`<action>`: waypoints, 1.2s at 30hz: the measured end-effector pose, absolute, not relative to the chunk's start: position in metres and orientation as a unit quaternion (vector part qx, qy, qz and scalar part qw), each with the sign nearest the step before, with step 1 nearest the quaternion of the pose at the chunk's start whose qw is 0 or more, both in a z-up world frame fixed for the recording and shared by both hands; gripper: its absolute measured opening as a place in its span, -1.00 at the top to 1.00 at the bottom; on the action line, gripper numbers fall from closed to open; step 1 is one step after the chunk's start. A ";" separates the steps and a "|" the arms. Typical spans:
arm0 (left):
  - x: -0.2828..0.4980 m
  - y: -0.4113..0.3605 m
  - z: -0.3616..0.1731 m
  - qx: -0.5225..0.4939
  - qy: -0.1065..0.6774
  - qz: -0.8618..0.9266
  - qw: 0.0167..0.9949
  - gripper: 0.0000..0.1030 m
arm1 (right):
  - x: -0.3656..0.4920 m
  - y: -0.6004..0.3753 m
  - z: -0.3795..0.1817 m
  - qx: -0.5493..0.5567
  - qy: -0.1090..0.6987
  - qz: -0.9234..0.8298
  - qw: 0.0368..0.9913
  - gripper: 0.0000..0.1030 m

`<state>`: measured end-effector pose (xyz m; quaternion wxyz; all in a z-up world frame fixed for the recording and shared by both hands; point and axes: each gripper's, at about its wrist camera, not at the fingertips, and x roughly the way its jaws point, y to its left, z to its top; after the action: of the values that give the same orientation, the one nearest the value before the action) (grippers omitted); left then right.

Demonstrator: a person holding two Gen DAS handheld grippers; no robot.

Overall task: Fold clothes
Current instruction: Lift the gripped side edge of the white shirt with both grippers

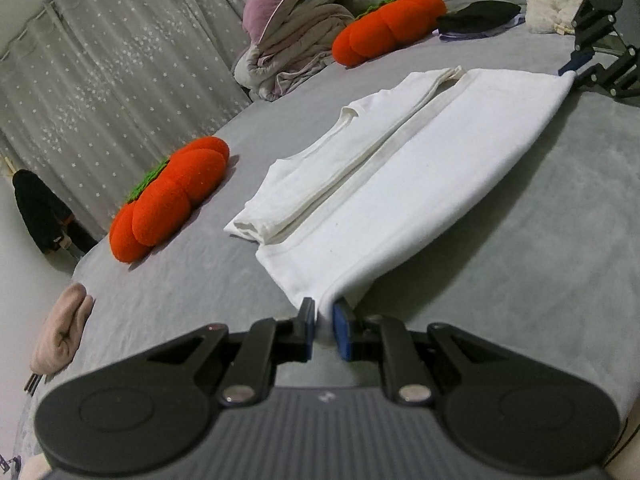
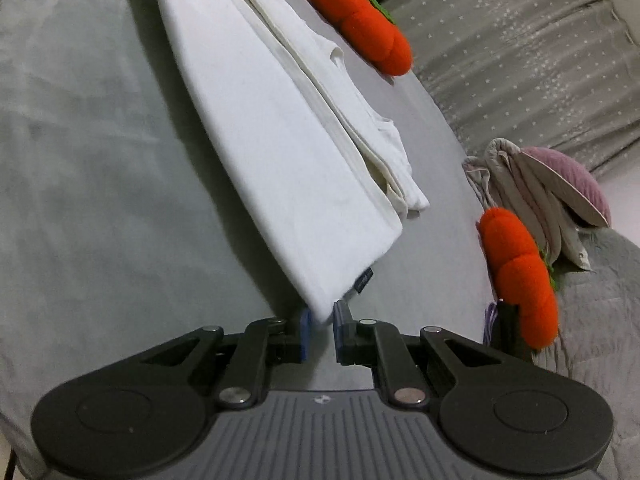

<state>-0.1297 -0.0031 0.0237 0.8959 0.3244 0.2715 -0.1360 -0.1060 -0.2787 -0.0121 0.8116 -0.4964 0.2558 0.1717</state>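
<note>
Pinching opposite corners of the white garment on the grey bed: left hand-held gripper and right hand-held gripper, both closed on cloth, holding the near edge taut and raised, likely for folding it farther over the already folded side.

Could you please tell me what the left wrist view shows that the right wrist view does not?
Only the left wrist view shows the pink rolled cloth, the black garment and the right gripper pinching the far corner. Only the right wrist view shows the small dark label. Both show the white garment, two orange cushions and the purple pillow.
</note>
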 end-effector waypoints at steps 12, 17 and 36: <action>-0.134 -0.003 0.022 0.322 0.270 -0.136 0.897 0.76 | -0.113 -0.276 -0.021 -0.536 0.224 0.160 0.798 0.76; -0.135 -0.003 0.021 0.321 0.274 -0.136 0.896 0.76 | -0.113 -0.276 -0.022 -0.547 0.207 0.159 0.795 0.67; -0.147 0.005 0.024 0.303 0.278 -0.147 0.899 0.76 | -0.113 -0.280 -0.005 -0.494 0.215 0.177 0.824 0.83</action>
<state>-0.1469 0.0046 0.0245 0.8994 0.3032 0.2784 -0.1469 -0.1126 -0.2805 -0.0045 0.8236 -0.4940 0.2154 0.1767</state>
